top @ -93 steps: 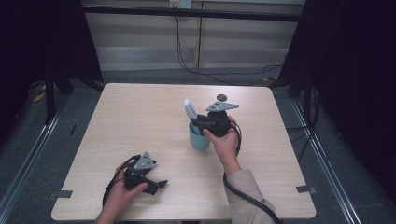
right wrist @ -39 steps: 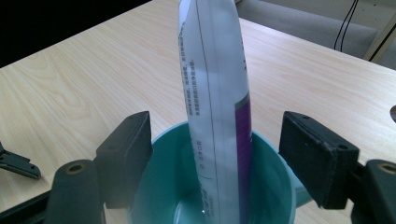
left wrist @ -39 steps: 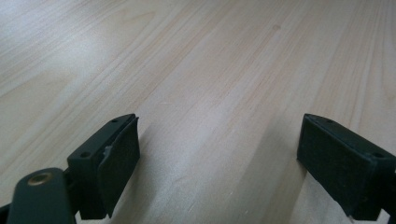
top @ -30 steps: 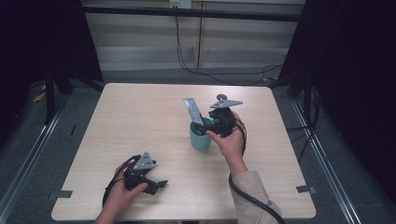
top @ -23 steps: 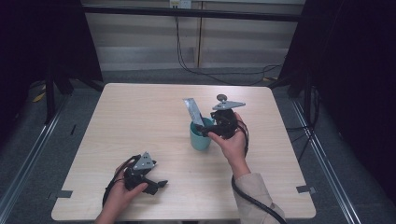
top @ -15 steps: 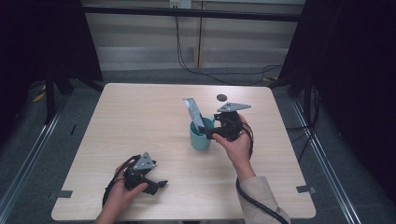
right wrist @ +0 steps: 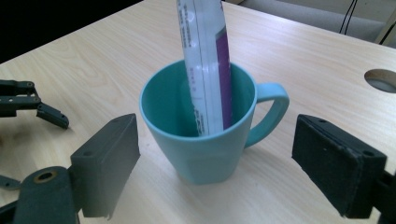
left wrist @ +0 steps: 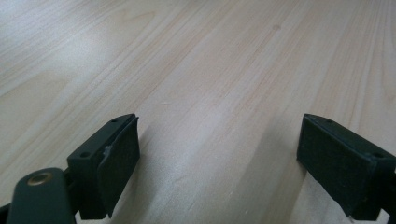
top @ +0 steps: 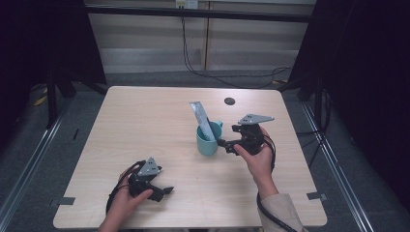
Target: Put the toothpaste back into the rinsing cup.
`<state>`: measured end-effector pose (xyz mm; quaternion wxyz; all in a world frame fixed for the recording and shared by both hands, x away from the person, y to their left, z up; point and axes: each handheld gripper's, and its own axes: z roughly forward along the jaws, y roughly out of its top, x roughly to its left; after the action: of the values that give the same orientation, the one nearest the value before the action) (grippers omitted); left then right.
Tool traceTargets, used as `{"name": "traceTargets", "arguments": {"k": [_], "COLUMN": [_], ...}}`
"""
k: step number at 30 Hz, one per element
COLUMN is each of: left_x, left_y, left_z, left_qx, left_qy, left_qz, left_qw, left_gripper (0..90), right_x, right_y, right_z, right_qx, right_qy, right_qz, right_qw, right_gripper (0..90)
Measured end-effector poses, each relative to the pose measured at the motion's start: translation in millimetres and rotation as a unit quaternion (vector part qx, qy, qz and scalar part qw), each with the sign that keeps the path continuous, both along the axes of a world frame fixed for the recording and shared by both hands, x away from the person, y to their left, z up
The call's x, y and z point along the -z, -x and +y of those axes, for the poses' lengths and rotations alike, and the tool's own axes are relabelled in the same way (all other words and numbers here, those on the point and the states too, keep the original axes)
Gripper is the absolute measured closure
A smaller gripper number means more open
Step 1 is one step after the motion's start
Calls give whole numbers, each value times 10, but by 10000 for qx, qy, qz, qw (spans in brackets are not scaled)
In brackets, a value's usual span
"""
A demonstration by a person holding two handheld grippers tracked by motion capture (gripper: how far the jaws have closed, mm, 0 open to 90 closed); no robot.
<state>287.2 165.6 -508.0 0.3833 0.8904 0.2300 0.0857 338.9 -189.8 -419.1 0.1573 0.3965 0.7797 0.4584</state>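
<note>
Nearest the desk's front edge, well short of the teal plastic mug point(top: 208, 140), the left gripper point(top: 162, 192) rested on the pale wooden desk point(top: 145, 121), fingers spread. Just right of the mug, the right gripper point(top: 223, 143) faced it, fingers spread, touching nothing. A white-and-purple flat sachet point(right wrist: 205, 60) leaned upright inside the mug.

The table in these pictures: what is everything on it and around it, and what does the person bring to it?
Table: one, light wood, centre of the high view.
Mug: one, teal, right of the table's middle, handle toward the far side.
Packet: one, white and purple, standing tilted in the mug.
Hole: one, dark, round, far right part of the tabletop.
Cables: dark, on the floor behind the table.
Left gripper: one, black, near left, fingers open, resting on the tabletop.
Right gripper: one, black, fingers open around the mug.
</note>
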Motion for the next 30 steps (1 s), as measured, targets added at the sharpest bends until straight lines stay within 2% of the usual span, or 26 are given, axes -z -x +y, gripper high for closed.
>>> {"name": "traceTargets", "arguments": {"k": [7, 14, 18, 20, 27, 30], "left_x": [1, 0, 1, 0, 2, 2], "left_y": [-1, -1, -1, 0, -1, -1], "left_z": [-1, 0, -1, 0, 0, 0], "left_qx": [-2, 4, 2, -2, 5, 6], "left_qy": [12, 4, 7, 4, 16, 14], "left_qz": [0, -4, -5, 0, -4, -4], "left_qw": [10000, 10000, 10000, 10000, 10000, 10000], "left_gripper": [128, 129, 129, 128, 128, 128], "right_x": [61, 111, 140, 153, 201, 221], "right_y": [118, 190, 235, 262, 359, 393], "right_z": [-39, -59, -101, -132, -219, -273], "right_qx": [-205, -286, -292, -300, -243, -255], "right_qy": [48, 123, 250, 201, 431, 343], "right_qz": [56, 117, 136, 139, 152, 159], "right_qw": [9998, 9994, 9992, 9992, 9987, 9990], "right_gripper": [146, 146, 146, 146, 146, 145]}}
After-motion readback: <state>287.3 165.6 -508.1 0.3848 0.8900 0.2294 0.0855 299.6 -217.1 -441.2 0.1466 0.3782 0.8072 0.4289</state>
